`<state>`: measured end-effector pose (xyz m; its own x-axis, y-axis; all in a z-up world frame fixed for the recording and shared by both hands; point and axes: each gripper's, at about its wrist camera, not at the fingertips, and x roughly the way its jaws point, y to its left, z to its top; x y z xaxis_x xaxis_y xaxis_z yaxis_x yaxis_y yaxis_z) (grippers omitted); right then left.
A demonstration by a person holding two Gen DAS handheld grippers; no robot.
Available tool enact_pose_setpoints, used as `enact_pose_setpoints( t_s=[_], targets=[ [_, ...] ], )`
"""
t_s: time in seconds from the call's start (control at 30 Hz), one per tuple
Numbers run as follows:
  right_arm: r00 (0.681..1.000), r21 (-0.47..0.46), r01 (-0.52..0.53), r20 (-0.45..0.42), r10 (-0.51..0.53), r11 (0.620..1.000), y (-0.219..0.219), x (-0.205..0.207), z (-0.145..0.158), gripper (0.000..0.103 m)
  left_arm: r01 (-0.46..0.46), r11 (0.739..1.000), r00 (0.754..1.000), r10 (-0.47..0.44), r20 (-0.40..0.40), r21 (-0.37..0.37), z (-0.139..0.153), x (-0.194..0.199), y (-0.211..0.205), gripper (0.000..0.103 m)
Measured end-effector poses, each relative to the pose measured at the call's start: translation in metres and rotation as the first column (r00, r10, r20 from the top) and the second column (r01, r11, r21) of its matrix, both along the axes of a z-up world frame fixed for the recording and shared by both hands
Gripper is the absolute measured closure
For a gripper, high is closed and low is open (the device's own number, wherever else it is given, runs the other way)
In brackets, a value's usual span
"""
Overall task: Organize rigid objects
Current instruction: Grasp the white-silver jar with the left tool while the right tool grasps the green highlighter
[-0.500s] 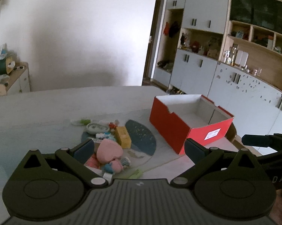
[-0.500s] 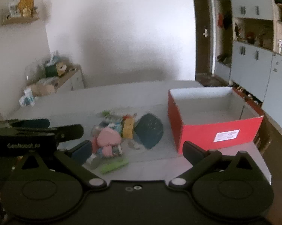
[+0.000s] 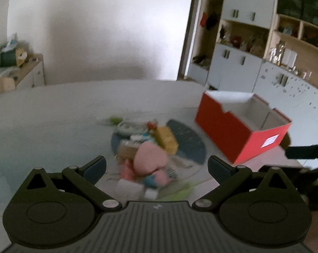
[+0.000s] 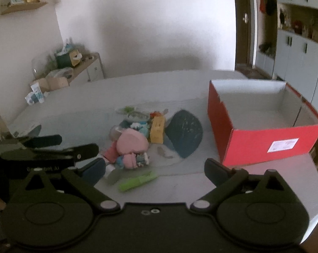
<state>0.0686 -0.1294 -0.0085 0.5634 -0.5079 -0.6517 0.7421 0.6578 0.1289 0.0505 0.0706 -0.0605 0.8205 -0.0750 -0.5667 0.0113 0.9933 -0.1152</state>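
A heap of small toys lies on the pale table point(image 3: 53, 116): a pink heart-shaped piece point(image 3: 150, 160) point(image 4: 131, 142), a yellow block point(image 3: 167, 140) point(image 4: 157, 129), a dark blue round mat point(image 3: 188, 143) point(image 4: 184, 135) and a green stick point(image 4: 137, 181). To the right of them stands an open red box point(image 3: 241, 139) point(image 4: 260, 139), white inside with nothing in it. My left gripper point(image 3: 156, 166) hovers open just before the heap, with nothing between its fingers. The open right gripper point(image 4: 154, 168) hangs over the green stick. In the right wrist view the left gripper point(image 4: 74, 147) reaches in from the left.
A low cabinet point(image 4: 85, 69) loaded with boxes and bags stands against the far wall on the left. White cupboards and wooden shelves point(image 3: 275, 63) fill the right side of the room. The table's right edge runs just past the red box.
Both grippers have moved forward toward the toy heap, which now looks larger in each view. The left view is blurred by the motion. Both jaws stay wide.
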Motion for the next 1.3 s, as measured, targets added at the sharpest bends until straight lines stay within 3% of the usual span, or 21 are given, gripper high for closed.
enact_pose_setpoints(
  t_s=[0.23,0.37,0.83,1.03,1.07,1.2,1.3],
  targets=[
    [0.996,0.056,0.005,-0.088,0.0,0.998,-0.024,0.029,-0.03,0.006,0.041,0.999,0.996,-0.039,-0.074,0.027,-0.049,0.017,0.014,0.0],
    [0.994,0.135,0.03,-0.105,-0.016,0.99,-0.037,0.042,-0.046,0.012,0.095,0.994,0.99,-0.088,-0.108,0.062,-0.069,0.023,0.008,0.0],
    [0.98,0.258,0.099,-0.193,-0.049,0.961,-0.055,0.078,-0.088,0.036,0.2,0.969,0.976,-0.185,-0.112,0.145,-0.092,0.04,0.0,0.001],
    [0.979,0.293,0.106,-0.2,-0.048,0.95,-0.055,0.085,-0.092,0.05,0.26,0.95,0.963,-0.243,-0.115,0.174,-0.095,0.043,-0.006,0.015],
    [0.978,0.3,0.107,-0.205,-0.045,0.948,-0.055,0.087,-0.092,0.057,0.262,0.949,0.963,-0.245,-0.116,0.175,-0.095,0.043,-0.006,0.019],
    [0.977,0.304,0.101,-0.208,-0.038,0.947,-0.055,0.09,-0.094,0.063,0.265,0.948,0.961,-0.246,-0.123,0.176,-0.096,0.044,-0.005,0.03],
    [0.977,0.31,0.103,-0.209,-0.038,0.945,-0.056,0.09,-0.093,0.082,0.271,0.946,0.96,-0.252,-0.125,0.175,-0.096,0.044,-0.005,0.031]
  ],
)
